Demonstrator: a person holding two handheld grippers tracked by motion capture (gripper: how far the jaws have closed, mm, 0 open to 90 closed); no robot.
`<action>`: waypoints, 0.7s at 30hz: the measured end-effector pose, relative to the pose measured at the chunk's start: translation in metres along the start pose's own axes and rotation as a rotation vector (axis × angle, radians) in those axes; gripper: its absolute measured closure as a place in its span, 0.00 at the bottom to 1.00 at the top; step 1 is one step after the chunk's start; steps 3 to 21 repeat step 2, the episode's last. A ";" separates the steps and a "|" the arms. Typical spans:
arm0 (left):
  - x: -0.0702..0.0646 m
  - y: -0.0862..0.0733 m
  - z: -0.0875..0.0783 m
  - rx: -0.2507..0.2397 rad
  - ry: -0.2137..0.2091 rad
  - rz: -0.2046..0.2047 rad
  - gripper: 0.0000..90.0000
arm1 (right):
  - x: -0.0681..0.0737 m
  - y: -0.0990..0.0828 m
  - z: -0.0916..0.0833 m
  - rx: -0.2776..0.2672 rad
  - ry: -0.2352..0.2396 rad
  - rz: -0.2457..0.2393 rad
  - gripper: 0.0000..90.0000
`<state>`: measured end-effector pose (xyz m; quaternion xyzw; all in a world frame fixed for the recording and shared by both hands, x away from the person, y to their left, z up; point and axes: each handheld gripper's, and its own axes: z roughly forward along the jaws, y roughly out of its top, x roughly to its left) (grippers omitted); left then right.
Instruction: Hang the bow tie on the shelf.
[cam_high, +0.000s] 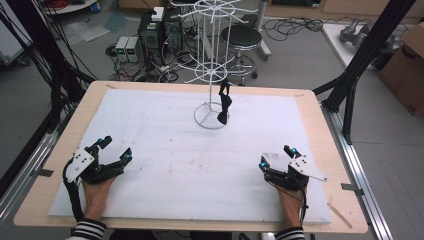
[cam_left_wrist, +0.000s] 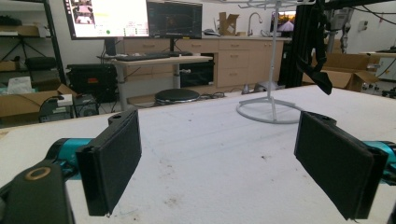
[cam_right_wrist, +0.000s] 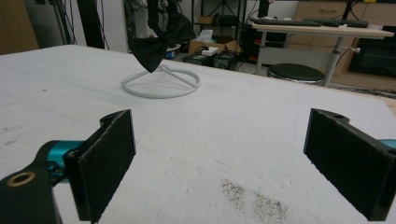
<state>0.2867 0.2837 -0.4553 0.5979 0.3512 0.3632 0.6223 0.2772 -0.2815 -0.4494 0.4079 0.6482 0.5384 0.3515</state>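
Note:
A white wire display stand (cam_high: 211, 65) rises from a ring base (cam_high: 210, 116) at the back middle of the white mat. A black bow tie (cam_high: 224, 104) hangs from one of its lower hooks, just right of the pole; it also shows as the bow tie (cam_right_wrist: 161, 44) and the bow tie (cam_left_wrist: 319, 70). My left gripper (cam_high: 116, 150) rests open near the front left, jaws wide apart with nothing between them. My right gripper (cam_high: 276, 156) rests open near the front right, also holding nothing. Both are far from the stand.
The white mat (cam_high: 165, 150) covers most of a wooden table (cam_high: 330, 200). Black frame posts (cam_high: 365, 55) stand off the right edge. Behind the table are a stool (cam_high: 241, 37), computer boxes (cam_high: 150, 32) and cables on the floor.

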 end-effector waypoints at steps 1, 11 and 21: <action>0.000 0.000 0.000 0.002 -0.001 0.002 0.17 | 0.000 0.000 0.000 0.000 -0.008 -0.004 0.09; 0.000 0.000 0.000 0.002 0.000 0.004 0.17 | 0.000 0.000 0.000 0.000 -0.008 -0.004 0.09; 0.000 0.000 0.000 0.002 0.000 0.004 0.17 | 0.000 0.000 0.000 0.000 -0.008 -0.004 0.09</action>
